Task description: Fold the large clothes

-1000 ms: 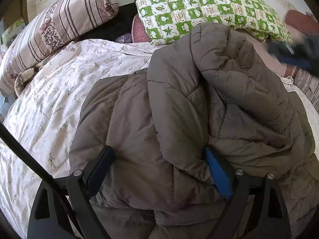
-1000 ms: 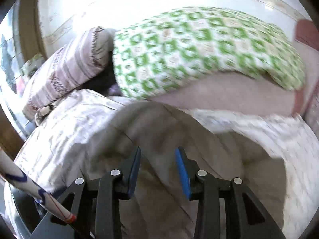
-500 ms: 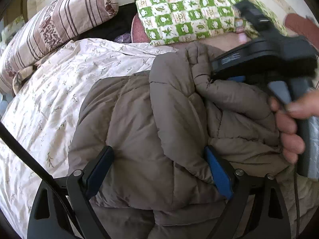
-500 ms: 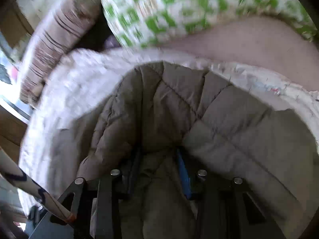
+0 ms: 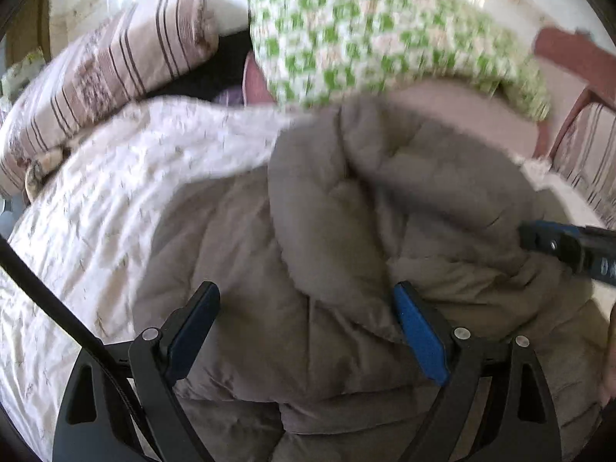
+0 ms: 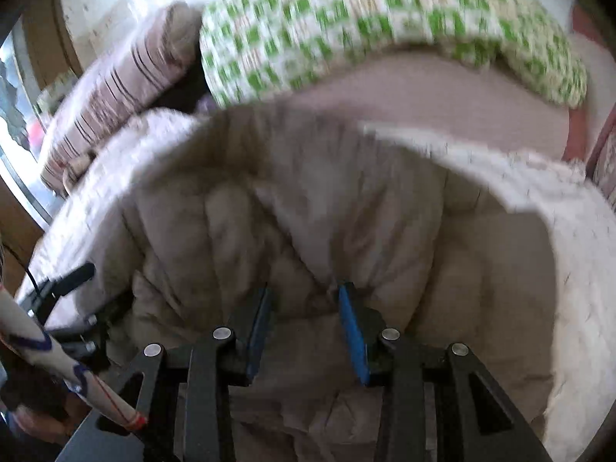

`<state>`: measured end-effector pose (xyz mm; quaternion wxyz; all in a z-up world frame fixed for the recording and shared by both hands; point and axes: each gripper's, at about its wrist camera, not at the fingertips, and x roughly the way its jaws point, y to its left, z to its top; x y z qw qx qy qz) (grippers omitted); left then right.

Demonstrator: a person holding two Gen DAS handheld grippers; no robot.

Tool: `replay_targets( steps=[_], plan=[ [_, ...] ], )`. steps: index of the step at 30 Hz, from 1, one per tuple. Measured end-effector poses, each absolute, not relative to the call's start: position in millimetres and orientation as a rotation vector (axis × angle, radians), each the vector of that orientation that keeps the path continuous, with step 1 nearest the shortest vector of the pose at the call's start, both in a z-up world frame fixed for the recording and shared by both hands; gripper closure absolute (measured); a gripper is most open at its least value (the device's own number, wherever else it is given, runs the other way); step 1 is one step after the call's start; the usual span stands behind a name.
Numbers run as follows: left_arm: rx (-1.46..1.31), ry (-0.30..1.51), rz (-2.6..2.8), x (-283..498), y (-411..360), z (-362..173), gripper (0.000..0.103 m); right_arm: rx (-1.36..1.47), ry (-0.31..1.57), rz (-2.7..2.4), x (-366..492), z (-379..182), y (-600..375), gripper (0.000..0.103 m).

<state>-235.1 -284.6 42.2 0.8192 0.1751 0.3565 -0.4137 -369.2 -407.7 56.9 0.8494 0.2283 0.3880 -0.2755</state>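
Observation:
A grey-brown quilted puffer jacket (image 5: 346, 231) lies bunched on a bed, one part folded over onto its middle. My left gripper (image 5: 308, 300) is open wide, its blue-padded fingers resting over the jacket's near part. My right gripper (image 6: 306, 296) has its jaws partly closed, and a bunched fold of the jacket (image 6: 308, 231) sits between them. The right gripper's tip also shows at the right edge of the left wrist view (image 5: 566, 246), against the jacket.
The bed has a white floral sheet (image 5: 107, 200). A striped pillow (image 5: 107, 77) and a green-and-white checked pillow (image 5: 385, 38) lie at the head. A reddish headboard (image 5: 569, 54) is at the right. My left gripper's body shows at the left edge of the right wrist view (image 6: 61, 285).
My right gripper has pulled back from the jacket's top toward the right edge, gripping a fold. The left gripper has stayed open in place. Both views are blurred by motion.

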Motion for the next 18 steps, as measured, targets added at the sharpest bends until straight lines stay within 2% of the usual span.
replay_targets(
  steps=[6,13,15,18],
  plan=[
    [0.401,0.753,-0.870,-236.7,-287.7,34.8,0.012,0.489,0.809,-0.634,-365.1,29.4,-405.4,0.062],
    [0.320,0.720,-0.894,-242.3,-267.9,61.0,0.012,0.510,0.670,-0.640,-400.2,73.2,-371.0,0.062],
    [0.333,0.692,-0.895,-249.4,-267.3,65.1,0.012,0.488,0.682,-0.640,-400.0,73.3,-358.9,0.062],
    [0.402,0.716,-0.882,-254.5,-275.9,53.1,0.012,0.566,0.773,-0.636,-387.6,42.5,-364.7,0.062]
  ],
)
